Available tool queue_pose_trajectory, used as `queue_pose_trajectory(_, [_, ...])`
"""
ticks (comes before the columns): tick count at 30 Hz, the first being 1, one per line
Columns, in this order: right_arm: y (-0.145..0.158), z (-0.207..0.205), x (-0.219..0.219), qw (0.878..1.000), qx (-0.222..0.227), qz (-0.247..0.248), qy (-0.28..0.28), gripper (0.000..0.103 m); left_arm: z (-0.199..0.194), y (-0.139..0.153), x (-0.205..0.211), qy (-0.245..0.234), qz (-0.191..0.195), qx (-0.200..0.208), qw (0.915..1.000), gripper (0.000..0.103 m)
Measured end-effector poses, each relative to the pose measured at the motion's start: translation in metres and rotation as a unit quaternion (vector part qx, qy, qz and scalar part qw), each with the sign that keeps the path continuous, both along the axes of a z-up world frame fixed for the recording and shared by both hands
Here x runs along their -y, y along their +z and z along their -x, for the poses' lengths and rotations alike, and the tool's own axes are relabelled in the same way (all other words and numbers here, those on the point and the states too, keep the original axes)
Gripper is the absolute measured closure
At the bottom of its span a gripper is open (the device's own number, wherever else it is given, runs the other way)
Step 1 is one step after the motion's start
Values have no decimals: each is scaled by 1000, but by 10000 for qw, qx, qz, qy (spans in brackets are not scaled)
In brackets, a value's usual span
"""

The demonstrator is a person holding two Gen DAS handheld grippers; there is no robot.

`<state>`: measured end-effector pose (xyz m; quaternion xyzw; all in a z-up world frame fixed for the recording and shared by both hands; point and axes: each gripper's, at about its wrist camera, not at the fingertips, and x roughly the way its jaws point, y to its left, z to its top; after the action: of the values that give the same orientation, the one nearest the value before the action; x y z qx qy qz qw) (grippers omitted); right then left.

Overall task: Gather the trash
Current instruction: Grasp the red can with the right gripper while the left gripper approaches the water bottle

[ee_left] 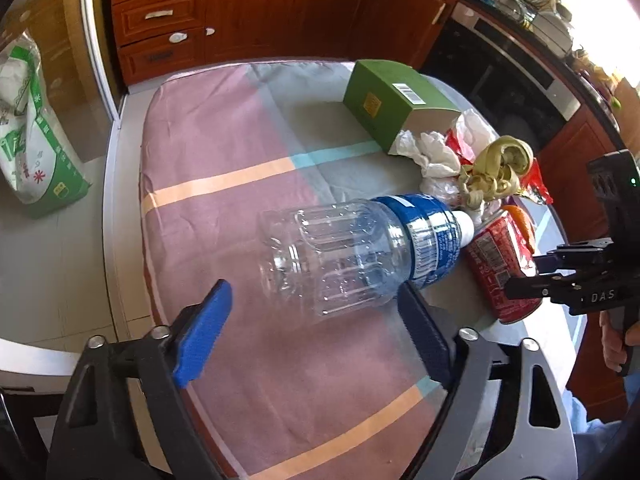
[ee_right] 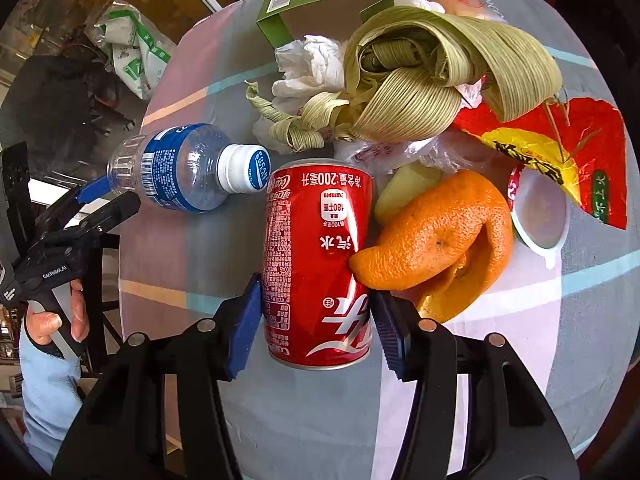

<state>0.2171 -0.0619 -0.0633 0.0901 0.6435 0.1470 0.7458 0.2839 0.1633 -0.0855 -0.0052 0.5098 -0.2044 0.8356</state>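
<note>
- A red can lies on its side on the cloth-covered surface, between the blue pads of the right claw, which sits open around it, not clearly pressing.
- Orange peel touches the can's side.
- A clear bottle lies beside the can, its base between the spread fingers of the open left claw.
- Behind: dried leaves, crumpled tissue, a green box.
</note>
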Motion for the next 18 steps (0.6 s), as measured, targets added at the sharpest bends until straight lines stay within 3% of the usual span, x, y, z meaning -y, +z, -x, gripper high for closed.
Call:
queue_pose_trajectory(3, [-2,-2,-4,10000,-11,-96,8,52,9,-3,8,-166,8,-50,9999,38])
queue_pose_trajectory(18, [-5,43,18,9984,-157,-548,38,53,81,0,61,-681,304,-414,9964,39])
